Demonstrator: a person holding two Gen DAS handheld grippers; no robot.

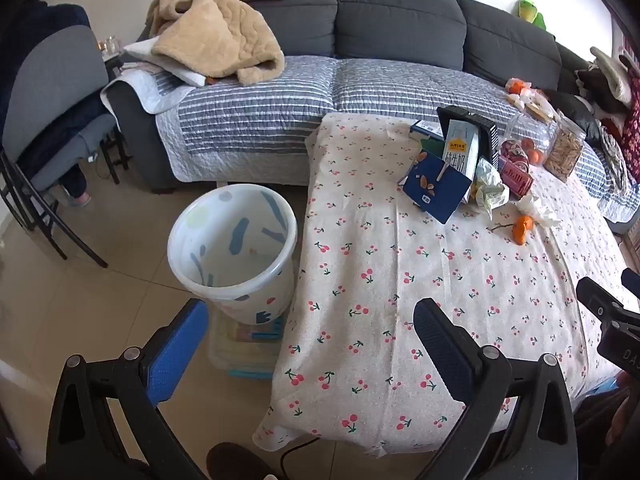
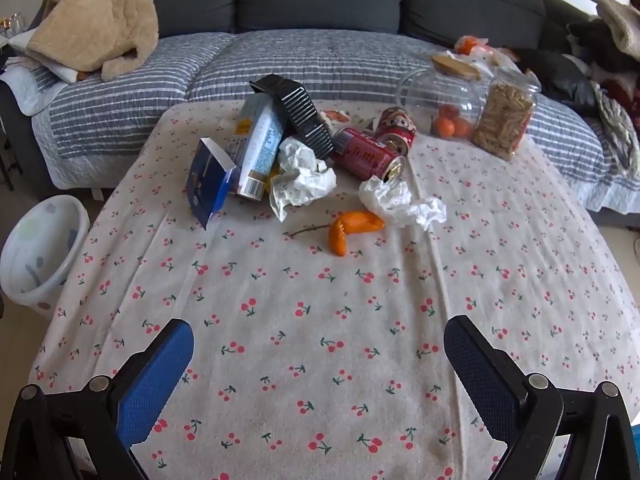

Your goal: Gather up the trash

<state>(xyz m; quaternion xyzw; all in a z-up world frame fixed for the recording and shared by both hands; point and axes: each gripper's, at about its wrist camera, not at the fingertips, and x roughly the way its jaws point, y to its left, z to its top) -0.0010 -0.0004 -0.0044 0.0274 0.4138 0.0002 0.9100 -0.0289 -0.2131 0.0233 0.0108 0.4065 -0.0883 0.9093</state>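
**Desk:** What does the table carry?

**Operator:** I see a table under a cream cloth printed with red cherries [image 2: 320, 320], creased lengthwise. Toward its far edge sits the trash heap: a dark blue cardboard carton [image 2: 208, 182] with its flap open, a white and blue milk carton [image 2: 260, 148] leaning on it, a ribbed black plastic tray [image 2: 300, 114] tipped over the top, a crumpled printed paper wrapper [image 2: 300, 178], two red metal cans [image 2: 368, 156] on their sides, a wad of white tissue [image 2: 400, 202], and a curl of orange peel [image 2: 348, 228] with a thin twig just beside it. At the far right corner stand two clear glass jars [image 2: 504, 120], one holding pale sticks, the other small oranges.

**Desk:** And the bin?

**Operator:** A white translucent plastic bin with blue blotches [image 1: 236, 252] stands on the tile floor off the table's left edge.

**Desk:** The tongs?

**Operator:** My left gripper [image 1: 312, 344] has its blue-padded jaws spread wide, clasping nothing, over the table's near left edge. My right gripper [image 2: 318, 364] is likewise wide apart and empty above the near edge, well apart from the heap.
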